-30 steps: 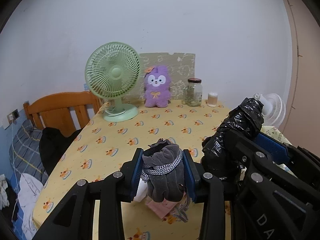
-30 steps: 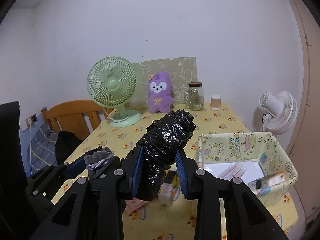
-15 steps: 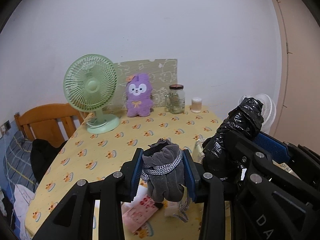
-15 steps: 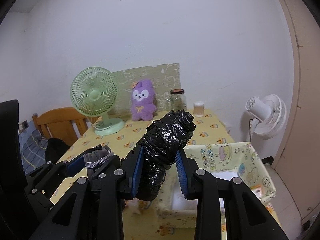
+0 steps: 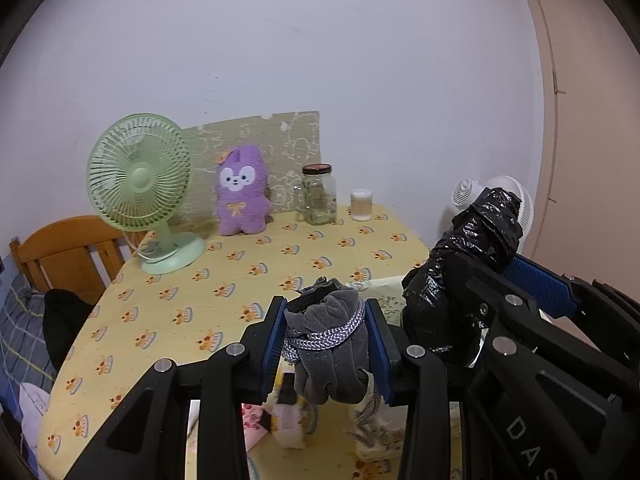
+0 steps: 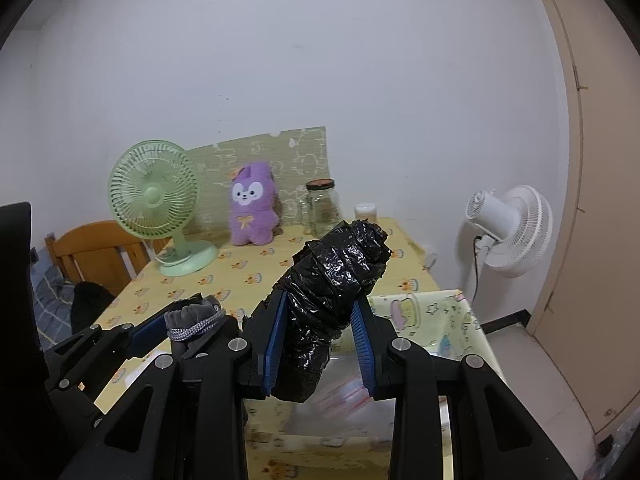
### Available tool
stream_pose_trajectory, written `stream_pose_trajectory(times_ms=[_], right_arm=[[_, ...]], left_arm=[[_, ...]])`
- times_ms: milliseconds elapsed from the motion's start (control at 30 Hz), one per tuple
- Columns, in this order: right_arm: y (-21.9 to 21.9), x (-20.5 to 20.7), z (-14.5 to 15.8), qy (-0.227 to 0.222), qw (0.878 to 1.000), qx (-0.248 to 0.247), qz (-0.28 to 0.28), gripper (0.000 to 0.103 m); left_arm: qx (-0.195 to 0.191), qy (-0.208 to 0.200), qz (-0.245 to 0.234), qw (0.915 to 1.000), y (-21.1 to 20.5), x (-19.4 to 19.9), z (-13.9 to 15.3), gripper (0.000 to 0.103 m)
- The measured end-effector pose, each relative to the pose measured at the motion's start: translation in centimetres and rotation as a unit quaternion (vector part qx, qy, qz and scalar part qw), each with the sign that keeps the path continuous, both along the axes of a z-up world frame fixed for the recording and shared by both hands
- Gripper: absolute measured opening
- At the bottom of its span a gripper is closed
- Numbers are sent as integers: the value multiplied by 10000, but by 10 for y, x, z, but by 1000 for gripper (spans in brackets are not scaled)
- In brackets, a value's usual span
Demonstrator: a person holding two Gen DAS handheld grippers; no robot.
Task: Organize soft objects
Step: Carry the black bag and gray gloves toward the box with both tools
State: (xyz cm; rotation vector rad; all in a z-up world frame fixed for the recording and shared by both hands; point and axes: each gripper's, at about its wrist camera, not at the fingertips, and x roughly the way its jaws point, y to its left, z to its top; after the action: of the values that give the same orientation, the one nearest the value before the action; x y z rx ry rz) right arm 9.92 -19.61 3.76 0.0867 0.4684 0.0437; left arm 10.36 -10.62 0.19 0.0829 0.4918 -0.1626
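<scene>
— While both my tongs hang above the table's (image 5: pixel 192 304) near edge, what do they grip?
— My right gripper (image 6: pixel 320 340) is clenched on the black plastic roll (image 6: pixel 332 280); my left gripper (image 5: pixel 326 344) pinches the grey cloth bundle (image 5: pixel 328 344), both lifted off the table.
</scene>
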Motion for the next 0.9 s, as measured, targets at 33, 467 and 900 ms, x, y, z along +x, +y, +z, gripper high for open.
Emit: stream_pose_trajectory(times_ms=[33, 467, 900], right_arm=[[-3, 1, -1, 8, 10000, -7, -27, 36], [-41, 15, -16, 190, 9989, 8, -421, 36], [-68, 30, -38, 516, 9964, 18, -671, 36]], left_arm=[[3, 15, -41, 10000, -4, 2, -1, 39], [43, 267, -439, 9987, -45, 21, -12, 39], [232, 611, -622, 9959, -70, 39, -33, 70]])
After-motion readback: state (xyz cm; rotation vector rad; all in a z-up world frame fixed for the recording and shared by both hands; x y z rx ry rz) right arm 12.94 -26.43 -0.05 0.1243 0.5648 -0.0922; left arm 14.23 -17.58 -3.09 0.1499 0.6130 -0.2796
